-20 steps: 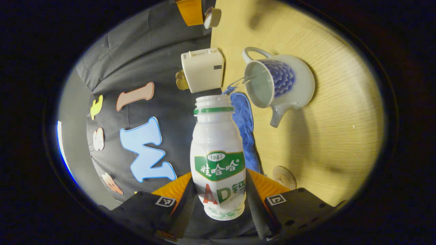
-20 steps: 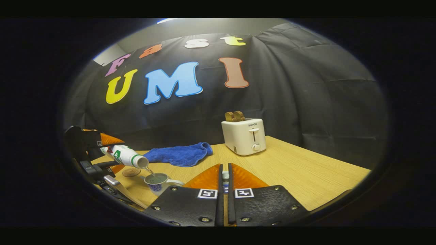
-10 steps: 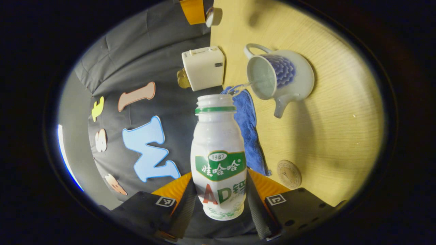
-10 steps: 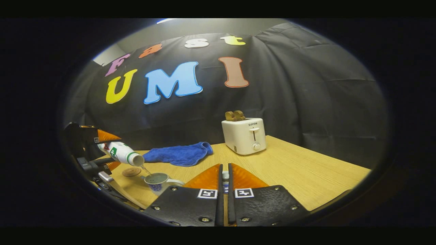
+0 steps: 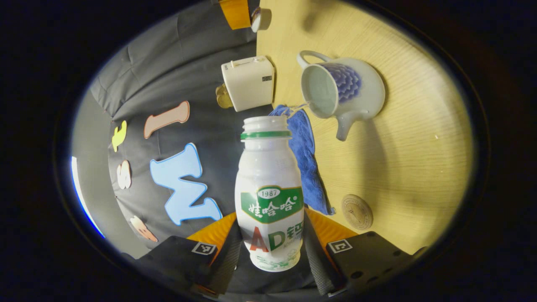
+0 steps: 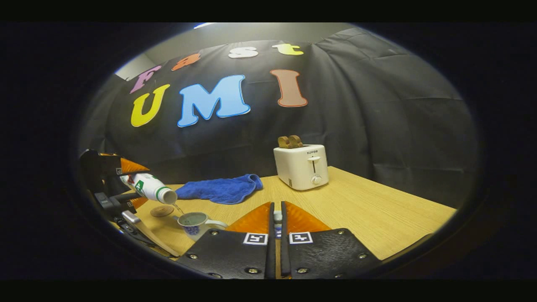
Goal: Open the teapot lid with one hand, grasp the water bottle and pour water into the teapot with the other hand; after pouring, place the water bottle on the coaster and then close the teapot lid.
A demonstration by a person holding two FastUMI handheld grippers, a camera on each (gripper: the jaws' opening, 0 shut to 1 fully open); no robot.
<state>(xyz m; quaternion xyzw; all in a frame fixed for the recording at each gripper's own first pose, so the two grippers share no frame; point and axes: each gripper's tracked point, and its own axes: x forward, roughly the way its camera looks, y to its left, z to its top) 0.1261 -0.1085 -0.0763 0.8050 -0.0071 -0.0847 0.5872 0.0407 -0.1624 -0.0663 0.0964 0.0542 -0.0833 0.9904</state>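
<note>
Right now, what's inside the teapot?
The teapot is open, with water inside. A thin stream runs in from the tilted bottle held by the left tongs. Its depth and bottom can't be judged.

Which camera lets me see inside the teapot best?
The left gripper view: the teapot is big there, and its open mouth faces the camera, with water streaming in from the bottle. In the right gripper view the teapot is small, low at the left, showing mostly its rim.
</note>
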